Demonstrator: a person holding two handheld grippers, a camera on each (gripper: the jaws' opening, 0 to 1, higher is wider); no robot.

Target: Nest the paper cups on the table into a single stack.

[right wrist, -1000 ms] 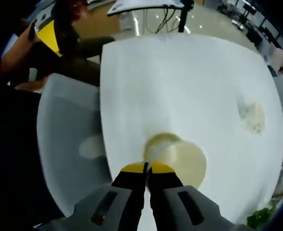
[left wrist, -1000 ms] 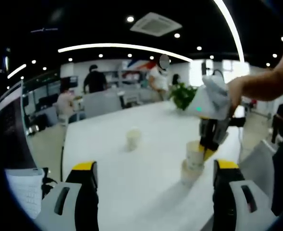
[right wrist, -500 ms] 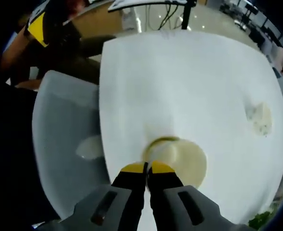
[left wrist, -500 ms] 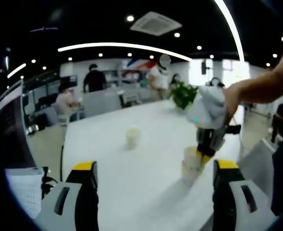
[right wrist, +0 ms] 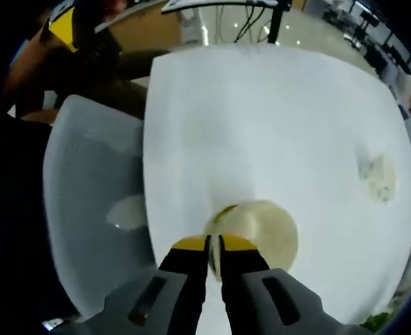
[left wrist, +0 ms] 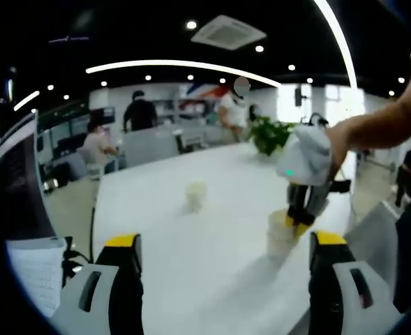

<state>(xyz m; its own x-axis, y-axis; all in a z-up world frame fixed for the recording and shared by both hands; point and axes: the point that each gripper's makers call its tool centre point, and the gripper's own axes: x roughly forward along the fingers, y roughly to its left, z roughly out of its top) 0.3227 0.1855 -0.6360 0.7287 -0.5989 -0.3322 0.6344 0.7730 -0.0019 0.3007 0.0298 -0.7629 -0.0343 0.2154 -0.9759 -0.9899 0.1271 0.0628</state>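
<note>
On the white table (left wrist: 212, 174), a short stack of paper cups (left wrist: 280, 237) stands at the right. My right gripper (left wrist: 299, 218) comes down from above and is shut on the top cup's rim. Looking down in the right gripper view, the cup's open mouth (right wrist: 257, 227) sits just past my right gripper (right wrist: 214, 244), with the rim wall pinched between the yellow fingertips (right wrist: 191, 243). A lone paper cup (left wrist: 196, 195) (right wrist: 379, 179) stands farther out on the table. My left gripper (left wrist: 225, 241) stands wide open near the table's front edge with nothing between its jaws.
A grey chair (right wrist: 93, 202) sits against the table edge beside the stack. A potted plant (left wrist: 269, 134) stands at the far end of the table. Several people are in the office beyond. A monitor (left wrist: 13, 188) is at the left.
The cup held by the right gripper has sunk deeper into the cup beneath, so the stack is shorter. The gap between the right jaws looks slightly wider. The left gripper has stayed put.
</note>
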